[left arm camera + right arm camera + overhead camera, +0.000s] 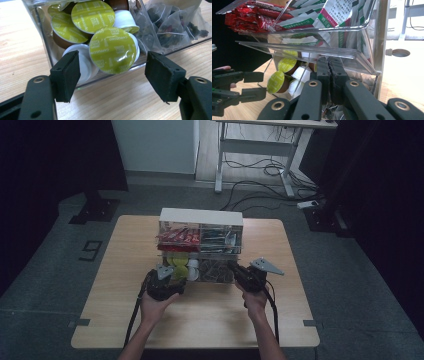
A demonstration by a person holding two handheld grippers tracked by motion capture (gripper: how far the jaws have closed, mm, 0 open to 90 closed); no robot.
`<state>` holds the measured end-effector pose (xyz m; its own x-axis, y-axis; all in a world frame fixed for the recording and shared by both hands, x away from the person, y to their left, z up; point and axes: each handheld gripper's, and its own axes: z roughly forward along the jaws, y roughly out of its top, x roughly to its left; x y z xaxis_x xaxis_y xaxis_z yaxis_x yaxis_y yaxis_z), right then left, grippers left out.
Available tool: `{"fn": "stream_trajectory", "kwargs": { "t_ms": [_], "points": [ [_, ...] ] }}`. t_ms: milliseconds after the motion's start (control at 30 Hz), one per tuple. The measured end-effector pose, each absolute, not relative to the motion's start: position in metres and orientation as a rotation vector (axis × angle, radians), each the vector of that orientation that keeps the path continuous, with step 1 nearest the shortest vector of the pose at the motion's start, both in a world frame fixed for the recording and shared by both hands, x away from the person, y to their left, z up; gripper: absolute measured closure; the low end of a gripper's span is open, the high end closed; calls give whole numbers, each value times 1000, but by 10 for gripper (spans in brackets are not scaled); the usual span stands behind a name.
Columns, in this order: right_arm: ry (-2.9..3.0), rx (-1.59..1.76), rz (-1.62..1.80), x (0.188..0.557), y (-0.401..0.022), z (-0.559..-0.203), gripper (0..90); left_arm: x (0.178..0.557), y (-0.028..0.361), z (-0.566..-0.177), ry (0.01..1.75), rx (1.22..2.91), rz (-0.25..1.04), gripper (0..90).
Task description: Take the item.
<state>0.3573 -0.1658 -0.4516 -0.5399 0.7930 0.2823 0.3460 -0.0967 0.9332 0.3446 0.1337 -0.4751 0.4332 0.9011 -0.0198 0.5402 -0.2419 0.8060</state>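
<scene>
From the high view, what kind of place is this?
Likely a lab or office recording bay, not a kitchen: a wooden table on grey floor, a height-adjustable desk with loose cables behind, dark surroundings. On the table, a clear organizer of coffee capsules and sachets.

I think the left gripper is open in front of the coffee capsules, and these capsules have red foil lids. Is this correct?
Not quite. The left gripper is indeed open in front of the coffee capsules, but their foil lids are yellow-green, not red, as the left gripper view shows. The red things are the sachets in the upper tier of the clear organizer, seen in the right gripper view.
</scene>
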Motion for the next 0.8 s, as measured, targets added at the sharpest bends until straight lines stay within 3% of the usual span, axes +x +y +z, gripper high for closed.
{"fn": "stream_trajectory", "kwargs": {
  "t_ms": [800],
  "points": [
    [1812,1239,1677,356,-166,-451,860,364,121,-481,1227,1923,590,288]
  ]
}}
